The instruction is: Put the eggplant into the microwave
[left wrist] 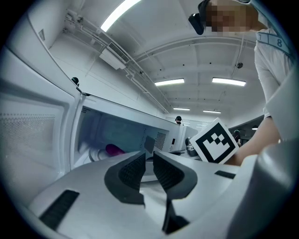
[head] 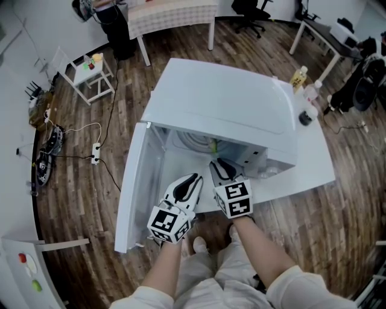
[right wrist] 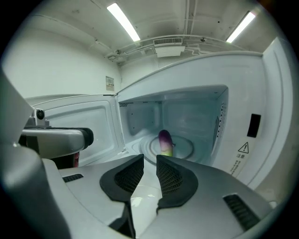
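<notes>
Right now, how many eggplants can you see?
1. The eggplant sits on the turntable inside the open microwave. Part of the inside is out of sight, so another could be hidden.

Head view stares steeply down over the open microwave; both gripper views, close at its mouth, share its inside.

Dark wood-plank floor, small white side table, black office chair, long ceiling strip lights
</notes>
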